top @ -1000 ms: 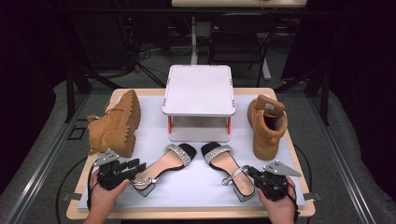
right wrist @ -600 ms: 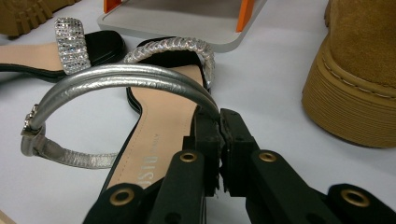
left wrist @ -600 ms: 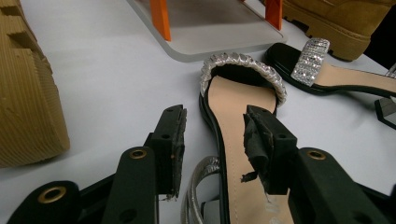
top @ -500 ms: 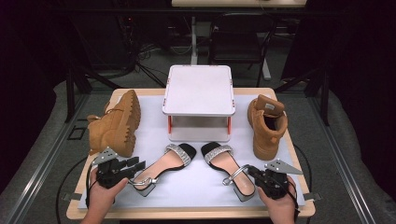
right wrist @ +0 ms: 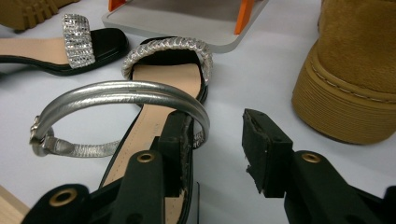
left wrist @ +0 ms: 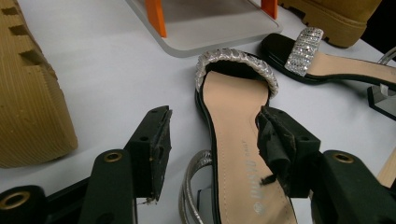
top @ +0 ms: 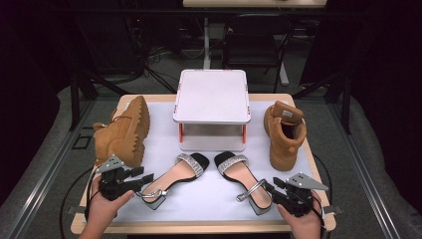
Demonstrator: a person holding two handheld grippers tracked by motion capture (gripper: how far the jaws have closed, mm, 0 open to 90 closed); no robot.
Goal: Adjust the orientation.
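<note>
Left gripper [top: 142, 180], jaws just widened, straddles left sandal [top: 175, 177] heel, lower left; right gripper [top: 269, 188], just opened, beside right sandal [top: 242, 178], lower right.

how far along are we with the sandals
Done: both sandals lie side by side on the table in front of the white stand, a boot at each side. In hand: both grippers have just been opening; the left gripper straddles the left sandal without pressing it, and the right gripper stands open at the right sandal. Left: the stand's top and lower shelf hold nothing.
</note>
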